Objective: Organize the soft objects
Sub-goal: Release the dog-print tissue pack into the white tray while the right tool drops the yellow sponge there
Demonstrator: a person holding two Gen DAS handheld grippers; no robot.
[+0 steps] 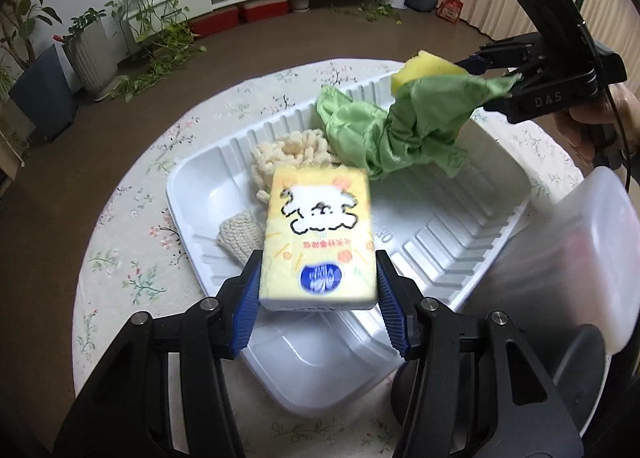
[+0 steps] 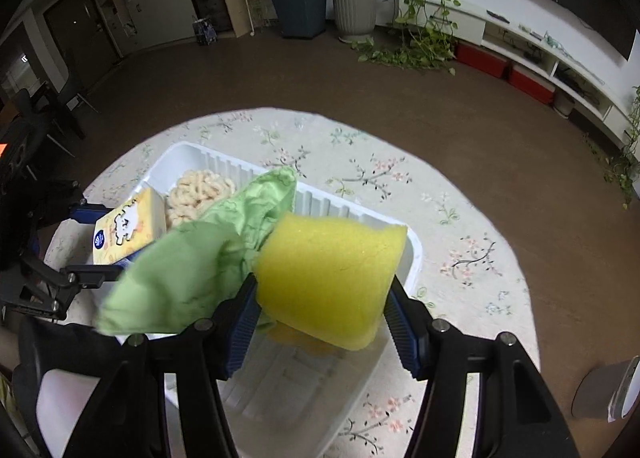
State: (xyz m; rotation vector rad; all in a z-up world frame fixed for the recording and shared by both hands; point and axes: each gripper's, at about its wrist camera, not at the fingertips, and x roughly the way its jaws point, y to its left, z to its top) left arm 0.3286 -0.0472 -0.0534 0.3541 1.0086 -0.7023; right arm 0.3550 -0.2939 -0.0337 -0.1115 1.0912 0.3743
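Round the flowered tablecloth (image 1: pixel 132 226) we hovered over the white ribbed plastic tray (image 1: pixel 472 214). Our left gripper (image 1: pixel 318 290) clenched the yellow tissue pack (image 1: pixel 318 234); our right gripper (image 2: pixel 322 308) squeezed the yellow foam sponge (image 2: pixel 328 274) and crumpled green cloth (image 2: pixel 192 278). We judged it best to lower each into bare tray floor before letting go.

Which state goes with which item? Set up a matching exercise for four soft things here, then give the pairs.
Things:
1. tissue pack
2. yellow sponge
3. green cloth
4. cream chenille piece

States:
A. lying loose in the white tray
B. draped from the right gripper, beside the sponge
C. squeezed between the right gripper's fingers
D. clamped between the left gripper's fingers

Pairs: 1-D, 2-C, 3-B, 4-A
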